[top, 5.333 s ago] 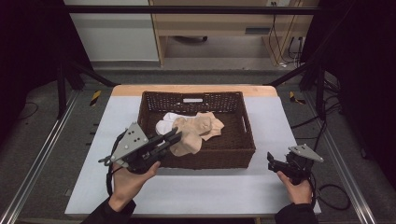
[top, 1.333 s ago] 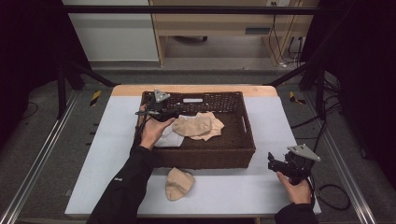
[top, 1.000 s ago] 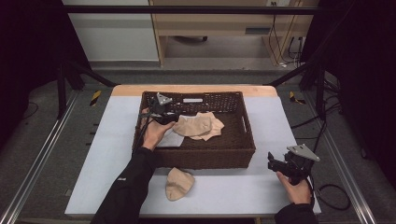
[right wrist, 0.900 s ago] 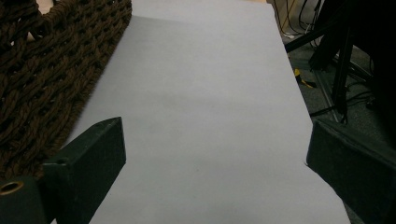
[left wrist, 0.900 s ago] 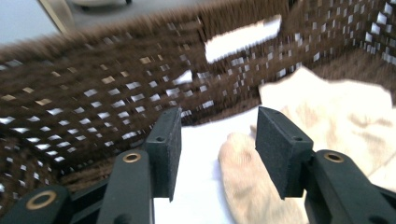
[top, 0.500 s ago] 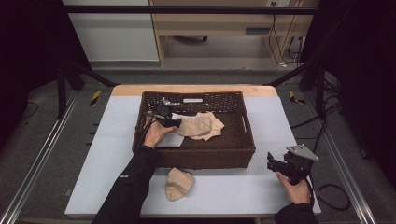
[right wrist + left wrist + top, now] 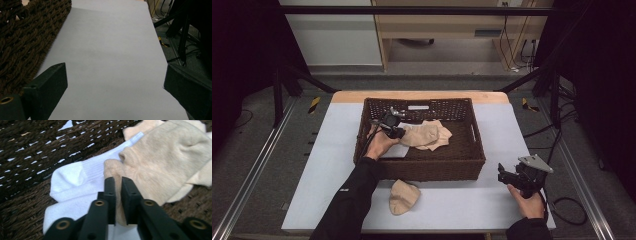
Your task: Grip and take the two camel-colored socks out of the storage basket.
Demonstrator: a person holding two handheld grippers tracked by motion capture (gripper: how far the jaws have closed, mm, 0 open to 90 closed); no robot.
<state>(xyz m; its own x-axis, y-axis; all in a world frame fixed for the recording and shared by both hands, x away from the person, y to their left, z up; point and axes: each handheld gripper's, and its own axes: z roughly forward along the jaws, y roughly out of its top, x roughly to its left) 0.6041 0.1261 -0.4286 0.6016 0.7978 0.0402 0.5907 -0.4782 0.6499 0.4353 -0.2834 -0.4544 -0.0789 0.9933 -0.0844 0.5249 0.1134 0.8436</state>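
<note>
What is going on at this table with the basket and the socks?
A person is emptying socks from a brown wicker basket. The left hand-held gripper has just closed its jaws on an edge of a beige sock lying partly on a white sock in the basket. Another beige sock lies on the table in front. The right hand-held gripper waits open beside the basket.
</note>
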